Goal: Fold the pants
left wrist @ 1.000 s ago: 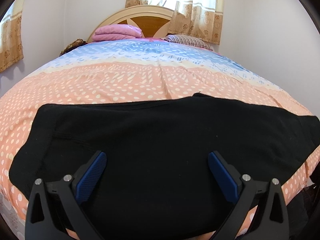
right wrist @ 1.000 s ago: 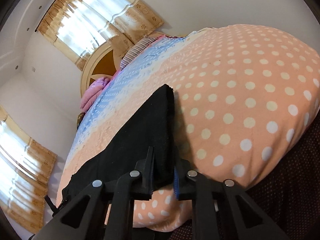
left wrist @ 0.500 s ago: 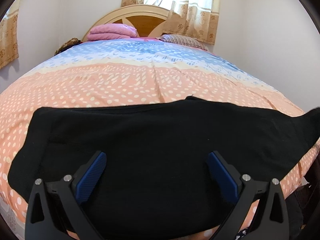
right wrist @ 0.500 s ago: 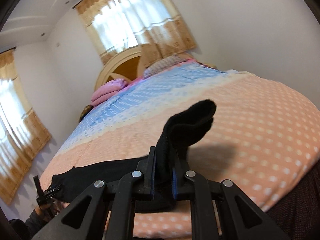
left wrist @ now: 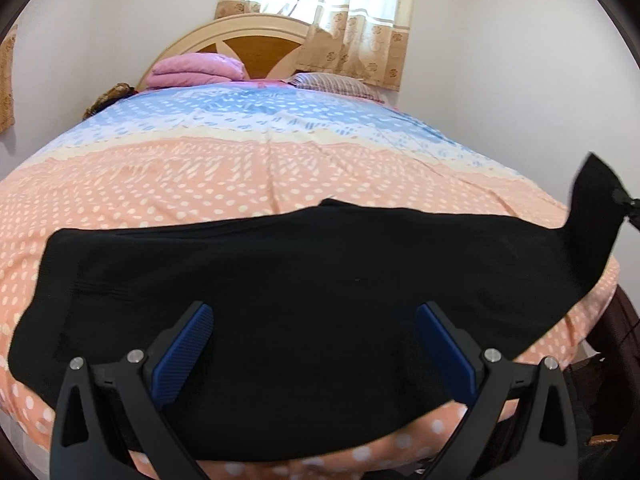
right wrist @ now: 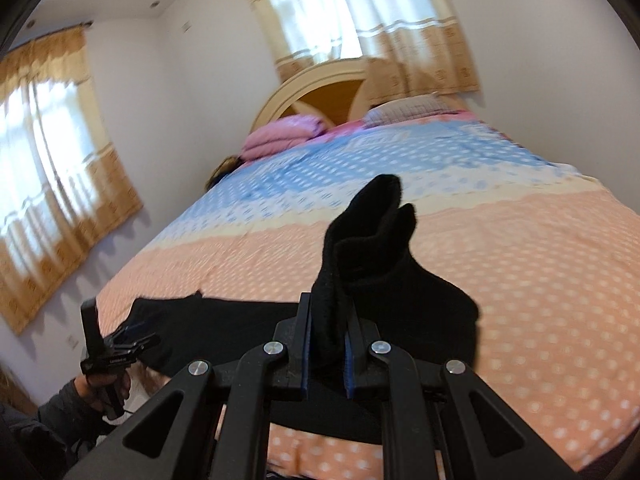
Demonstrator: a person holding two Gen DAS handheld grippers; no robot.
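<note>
- Centrally, the black pants [left wrist: 304, 292] lay spread across the near end of the bed [left wrist: 256, 176], on its peach dotted cover, reaching almost from one side to the other.
- Left gripper [left wrist: 316, 344]: jaws stood wide apart above the middle of the pants; the blue pads [left wrist: 182, 350] pressed on nothing.
- Right gripper [right wrist: 327, 344]: jaws were narrow and clamped on a bunched end of the pants [right wrist: 368, 248]; the cloth rose between the pads and stood up in two soft points above them.
- In the left wrist view that same end [left wrist: 592, 208] was lifted clear of the bed at the right edge of the frame, the rest of the garment still flat on the cover.
- In the right wrist view the left gripper [right wrist: 120, 344] showed at the lower left, held by a hand [right wrist: 100, 388] in a dark sleeve [right wrist: 44, 428], just beside the far end of the pants.
- Background: a folded pink blanket [left wrist: 196, 70] and a striped pillow [left wrist: 336, 84] lay at the head of the bed, against an arched headboard [left wrist: 256, 42]; patterned curtains [left wrist: 356, 24] hung over the window behind it.
</note>
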